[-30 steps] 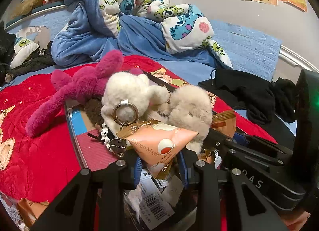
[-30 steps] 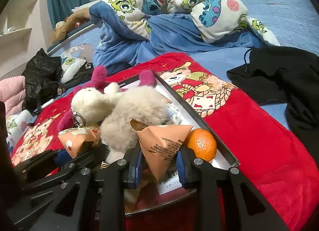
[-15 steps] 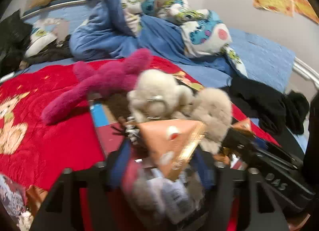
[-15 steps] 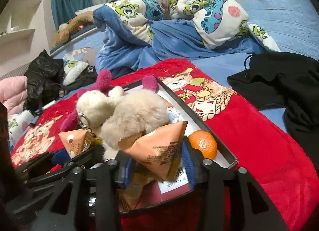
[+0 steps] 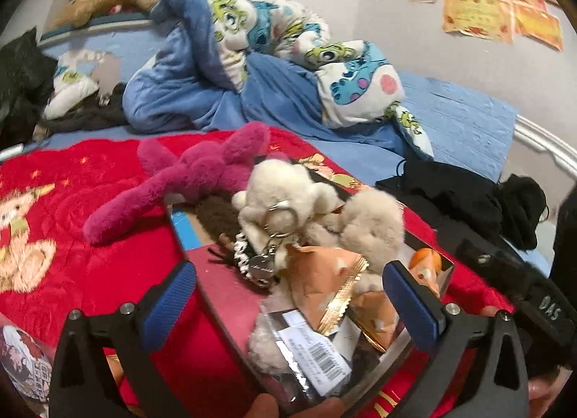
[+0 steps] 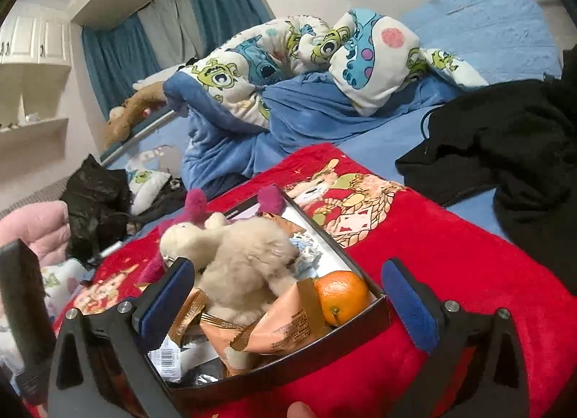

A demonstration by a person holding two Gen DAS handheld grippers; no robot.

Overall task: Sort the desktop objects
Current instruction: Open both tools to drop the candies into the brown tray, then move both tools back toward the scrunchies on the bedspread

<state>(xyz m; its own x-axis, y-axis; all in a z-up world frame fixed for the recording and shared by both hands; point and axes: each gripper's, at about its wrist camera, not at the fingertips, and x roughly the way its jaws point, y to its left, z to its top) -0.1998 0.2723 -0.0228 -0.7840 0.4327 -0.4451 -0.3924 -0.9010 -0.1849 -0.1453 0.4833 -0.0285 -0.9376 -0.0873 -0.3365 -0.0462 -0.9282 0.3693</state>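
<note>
— Where do the grippers stand?
— The left gripper (image 5: 288,291) and right gripper (image 6: 285,291) have just spread wide, gripping nothing.
— And the snack packets?
— One orange triangular packet (image 5: 324,281) and another (image 6: 285,328) lie in the black box (image 6: 317,346), beside the mandarin (image 6: 340,295).
— Farther back?
— Cream plush keychain (image 5: 288,190), then magenta plush (image 5: 187,180) on the red blanket (image 6: 450,263).

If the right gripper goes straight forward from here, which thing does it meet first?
Most likely the orange snack packet at the near end of the black box, just ahead of the right gripper and its open jaws. The cream plush toy lies behind it; depth is uncertain.
</note>
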